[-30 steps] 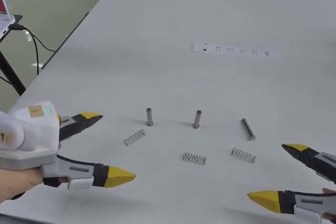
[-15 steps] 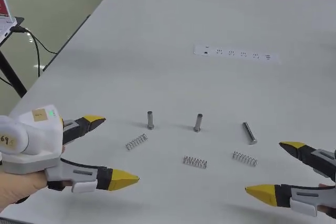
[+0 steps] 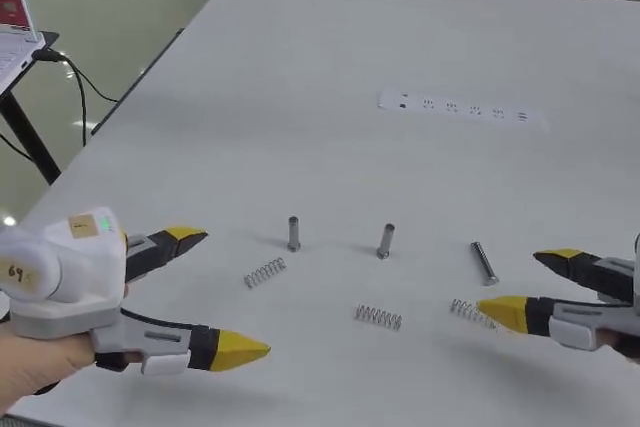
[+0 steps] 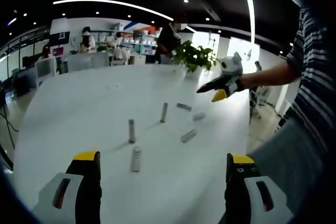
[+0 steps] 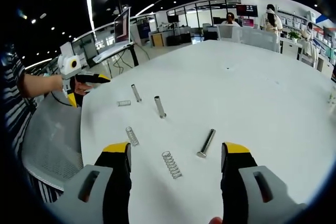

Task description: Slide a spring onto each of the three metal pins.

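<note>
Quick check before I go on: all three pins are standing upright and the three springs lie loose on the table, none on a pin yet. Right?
Not quite. The left pin and middle pin stand upright, but the rightmost pin lies on its side, as the head view shows. The three springs do lie loose on the table, none on a pin yet.

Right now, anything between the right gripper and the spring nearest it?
Nothing visible. The spring lies on the bare table just ahead of the open right gripper. The lying pin sits beside the spring, apart from it.
</note>
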The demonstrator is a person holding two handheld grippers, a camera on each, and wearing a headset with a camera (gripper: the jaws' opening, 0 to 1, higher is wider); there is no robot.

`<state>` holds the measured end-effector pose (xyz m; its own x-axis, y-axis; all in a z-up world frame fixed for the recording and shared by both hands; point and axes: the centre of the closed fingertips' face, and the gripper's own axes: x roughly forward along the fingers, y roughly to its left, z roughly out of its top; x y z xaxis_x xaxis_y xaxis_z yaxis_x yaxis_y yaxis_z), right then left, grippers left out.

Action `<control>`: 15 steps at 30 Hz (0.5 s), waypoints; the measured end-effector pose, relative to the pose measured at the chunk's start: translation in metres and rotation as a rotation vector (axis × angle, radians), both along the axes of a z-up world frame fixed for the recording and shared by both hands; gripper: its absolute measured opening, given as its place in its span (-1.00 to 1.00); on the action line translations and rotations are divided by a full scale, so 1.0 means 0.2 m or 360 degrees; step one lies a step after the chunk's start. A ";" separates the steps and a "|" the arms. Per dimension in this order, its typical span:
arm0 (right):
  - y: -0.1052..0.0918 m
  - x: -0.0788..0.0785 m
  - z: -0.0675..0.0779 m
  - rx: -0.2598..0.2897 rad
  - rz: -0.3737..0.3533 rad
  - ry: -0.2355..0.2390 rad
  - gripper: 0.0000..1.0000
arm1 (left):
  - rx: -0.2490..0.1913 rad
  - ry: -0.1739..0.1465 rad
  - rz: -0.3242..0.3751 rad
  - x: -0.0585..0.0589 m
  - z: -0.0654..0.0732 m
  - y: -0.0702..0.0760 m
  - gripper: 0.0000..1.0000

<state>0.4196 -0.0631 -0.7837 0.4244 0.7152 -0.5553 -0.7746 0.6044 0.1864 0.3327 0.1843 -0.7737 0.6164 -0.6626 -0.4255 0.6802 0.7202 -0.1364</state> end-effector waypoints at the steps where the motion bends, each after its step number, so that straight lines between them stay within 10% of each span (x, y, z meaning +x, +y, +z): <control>1: 0.00 0.02 0.00 -0.0013 -0.0008 0.0005 0.32 | 0.0000 -0.0002 -0.0002 0.00 0.00 0.00 0.94; 15: 0.05 0.15 -0.12 -0.0220 -0.0006 0.0138 -0.07 | 0.0001 -0.0002 -0.0005 0.01 0.00 0.01 0.94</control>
